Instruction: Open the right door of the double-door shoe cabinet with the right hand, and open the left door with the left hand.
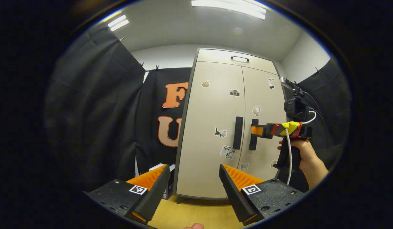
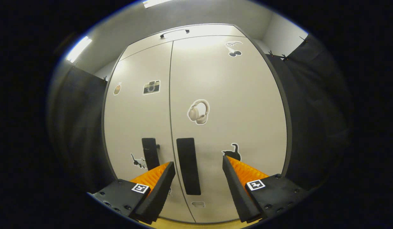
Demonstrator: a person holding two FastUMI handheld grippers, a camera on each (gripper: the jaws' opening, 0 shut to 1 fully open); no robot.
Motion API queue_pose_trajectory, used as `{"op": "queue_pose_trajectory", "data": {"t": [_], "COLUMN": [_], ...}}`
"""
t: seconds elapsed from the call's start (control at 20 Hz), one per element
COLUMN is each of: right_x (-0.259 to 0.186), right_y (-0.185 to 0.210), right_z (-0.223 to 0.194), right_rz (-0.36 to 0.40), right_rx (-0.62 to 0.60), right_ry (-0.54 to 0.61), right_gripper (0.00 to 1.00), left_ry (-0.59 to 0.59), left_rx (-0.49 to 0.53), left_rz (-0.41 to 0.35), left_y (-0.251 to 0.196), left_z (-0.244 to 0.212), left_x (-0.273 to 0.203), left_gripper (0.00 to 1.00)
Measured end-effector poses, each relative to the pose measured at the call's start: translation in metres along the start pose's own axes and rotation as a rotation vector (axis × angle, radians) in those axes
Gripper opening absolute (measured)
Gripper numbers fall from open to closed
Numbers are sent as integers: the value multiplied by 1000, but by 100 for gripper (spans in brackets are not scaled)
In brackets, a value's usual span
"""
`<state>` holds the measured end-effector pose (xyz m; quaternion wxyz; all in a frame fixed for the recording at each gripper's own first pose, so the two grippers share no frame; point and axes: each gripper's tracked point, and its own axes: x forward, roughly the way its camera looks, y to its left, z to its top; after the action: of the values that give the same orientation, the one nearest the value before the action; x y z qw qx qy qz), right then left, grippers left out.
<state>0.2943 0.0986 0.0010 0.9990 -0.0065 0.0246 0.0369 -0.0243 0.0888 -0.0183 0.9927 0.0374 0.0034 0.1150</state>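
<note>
Right gripper (image 2: 199, 187): fingers spread wide with nothing between the pads; the tall black bar handle of the right door (image 2: 188, 166) stands upright in the gap, nearer the left finger, not yet pressed.
Same gripper from the left gripper view: right gripper (image 1: 254, 130) sits at that handle (image 1: 253, 134), a hand (image 1: 302, 152) on its grip behind.
Handle axis: vertical, so the fingers must close sideways across it.
Left gripper (image 1: 194, 187): open wide, empty, well back from the beige double-door shoe cabinet (image 1: 215, 127).
Left door handle (image 1: 237, 133): upright black bar, ahead and slightly right of the left jaws, just beside the centre seam.
Room: both doors look shut (judging by the flush seam); yellow floor (image 1: 196, 213) in front, black cloth wall near the cabinet's right edge may crowd the right door's swing.
</note>
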Motion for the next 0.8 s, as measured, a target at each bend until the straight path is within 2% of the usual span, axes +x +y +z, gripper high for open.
{"op": "queue_pose_trajectory", "data": {"t": [0.05,0.15,0.2,0.25,0.3,0.35,0.4,0.55,0.65,0.7,0.75,0.8], "right_x": [2,20,25,23,29,28,26,26,27,31,29,26], "right_y": [3,1,3,4,3,3,5,8,18,24,26,25], "right_z": [-5,-16,-22,-20,-16,-18,-19,-22,-23,-29,-25,-26], "right_rz": [23,22,35,30,20,13,11,24,73,107,140,168], "right_rx": [11,32,48,69,65,53,31,11,43,64,68,49], "right_ry": [18,51,78,76,63,71,72,70,86,113,104,112], "right_gripper": [96,98,91,95,92,84,88,86,68,69,40,41], "left_ry": [5,-1,-12,-10,-25,-28,-22,-22,-37,-36,-31,-33], "left_rx": [-8,-22,-35,-45,-56,-63,-61,-40,-44,-43,-43,-44], "left_rz": [6,9,21,23,13,9,13,43,67,82,101,116], "left_y": [2,6,9,11,9,7,8,12,4,2,0,-5], "left_z": [-3,-7,-6,-8,-6,-5,-7,-5,1,2,2,5], "left_x": [1,2,7,9,13,17,18,14,12,11,8,7], "left_gripper": [94,94,94,93,94,93,93,94,94,94,93,93]}}
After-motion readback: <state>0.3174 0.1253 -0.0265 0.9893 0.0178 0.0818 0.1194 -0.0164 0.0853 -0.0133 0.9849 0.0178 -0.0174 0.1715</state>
